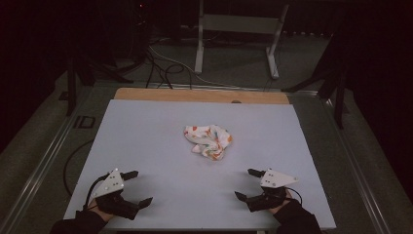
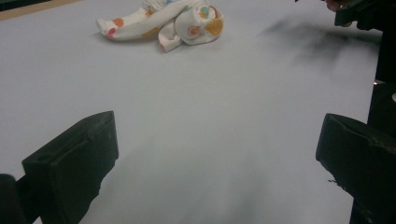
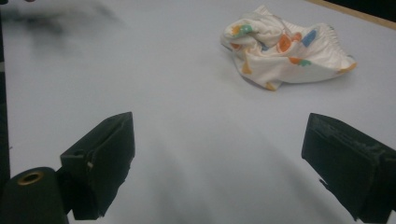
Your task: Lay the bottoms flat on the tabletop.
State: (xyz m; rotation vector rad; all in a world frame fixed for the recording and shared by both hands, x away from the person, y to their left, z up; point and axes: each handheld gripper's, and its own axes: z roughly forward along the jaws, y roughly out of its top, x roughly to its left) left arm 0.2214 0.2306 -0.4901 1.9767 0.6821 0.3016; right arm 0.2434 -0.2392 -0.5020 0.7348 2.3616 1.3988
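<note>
Both hands come in from the near edge, sleeves dark. The left gripper (image 1: pixel 137 187) sits near the left corner, its two black fingers (image 2: pixel 74 163) spread wide with nothing between them. The right gripper (image 1: pixel 247 184) sits near the right corner, fingers (image 3: pixel 100 158) likewise spread wide apart, gripping nothing.

left gripper (image 1: pixel 138 187): black, two chunky jaws, grey three-cornered plate on top with small dots
right gripper (image 1: pixel 248 184): black, same grey plate, thin black cable
jaw tips: blocky, scuffed edges
sleeves (image 1: pixel 78 223): dark, long
</note>
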